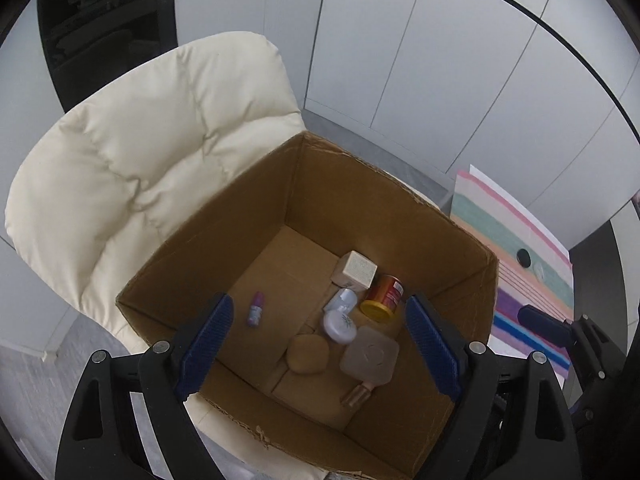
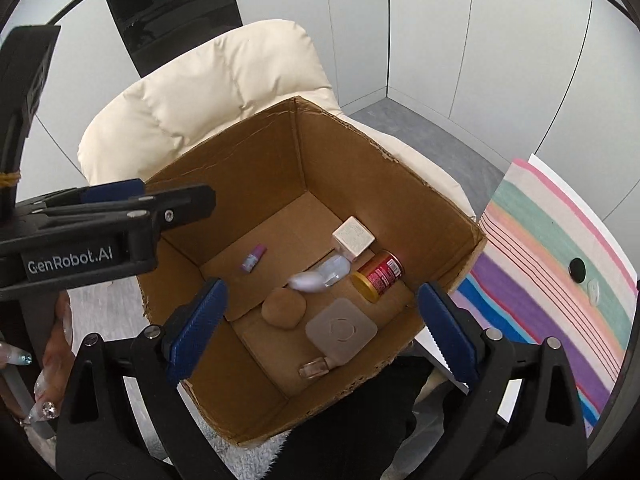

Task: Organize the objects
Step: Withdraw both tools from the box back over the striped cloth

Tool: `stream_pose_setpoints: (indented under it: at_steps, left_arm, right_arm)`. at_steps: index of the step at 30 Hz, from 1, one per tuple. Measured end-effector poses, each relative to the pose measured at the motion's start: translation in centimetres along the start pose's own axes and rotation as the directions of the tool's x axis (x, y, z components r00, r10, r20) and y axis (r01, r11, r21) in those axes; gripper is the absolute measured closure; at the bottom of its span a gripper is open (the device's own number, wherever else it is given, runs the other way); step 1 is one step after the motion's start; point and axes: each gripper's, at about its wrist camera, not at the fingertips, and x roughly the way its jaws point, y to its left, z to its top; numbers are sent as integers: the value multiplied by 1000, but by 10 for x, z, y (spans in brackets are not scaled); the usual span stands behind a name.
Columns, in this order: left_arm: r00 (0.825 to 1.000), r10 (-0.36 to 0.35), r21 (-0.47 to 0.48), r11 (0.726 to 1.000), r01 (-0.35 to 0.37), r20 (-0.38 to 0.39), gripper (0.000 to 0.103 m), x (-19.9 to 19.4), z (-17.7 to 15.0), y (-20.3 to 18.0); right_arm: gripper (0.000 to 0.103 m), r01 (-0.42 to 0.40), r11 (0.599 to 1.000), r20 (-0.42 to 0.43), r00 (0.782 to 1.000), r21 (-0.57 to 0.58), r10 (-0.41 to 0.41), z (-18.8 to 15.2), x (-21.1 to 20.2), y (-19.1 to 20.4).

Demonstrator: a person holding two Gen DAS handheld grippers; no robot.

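Note:
An open cardboard box (image 1: 224,240) (image 2: 432,208) sits on a cream padded chair. On its floor lie a small purple bottle (image 1: 256,309) (image 2: 253,258), a cream cube box (image 1: 356,270) (image 2: 354,238), a red can with a yellow lid (image 1: 383,297) (image 2: 378,275), white round containers (image 1: 340,322) (image 2: 316,276), a tan pad (image 1: 308,354) (image 2: 283,307) and a flat square perfume bottle (image 1: 369,356) (image 2: 340,330). My left gripper (image 1: 320,348) hangs open and empty above the box. My right gripper (image 2: 320,328) is open and empty above it too.
The cream chair (image 1: 140,152) (image 2: 224,80) backs the box. A striped cloth (image 1: 532,264) (image 2: 560,248) lies to the right, with a small black round object (image 1: 523,257) (image 2: 577,268) on it. The left gripper's body (image 2: 100,232) crosses the right wrist view's left side.

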Motion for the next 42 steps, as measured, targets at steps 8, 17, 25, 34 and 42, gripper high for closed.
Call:
stream_pose_setpoints:
  at_steps: [8, 17, 25, 34, 42]
  left_arm:
    - [999, -9, 56, 998, 7, 32, 14, -3, -4, -13]
    - [995, -65, 133, 990, 55, 74, 14, -9, -2, -44]
    - [988, -144, 224, 966, 130, 47, 14, 0, -1, -101]
    - [967, -251, 390, 895, 216, 41, 14, -2, -15, -188]
    - [919, -391, 414, 828, 377, -55, 14, -5, -30, -253]
  right_arm:
    - [5, 3, 999, 16, 1000, 40, -3, -4, -7, -15]
    - [5, 21, 989, 52, 998, 145, -29, -12, -31, -51]
    - [5, 81, 967, 73, 992, 242, -102, -33, -62, -97]
    - [5, 153, 891, 61, 978, 428, -197, -80, -103, -175]
    - [5, 199, 796, 61, 957, 571, -283, -127, -144, -238]
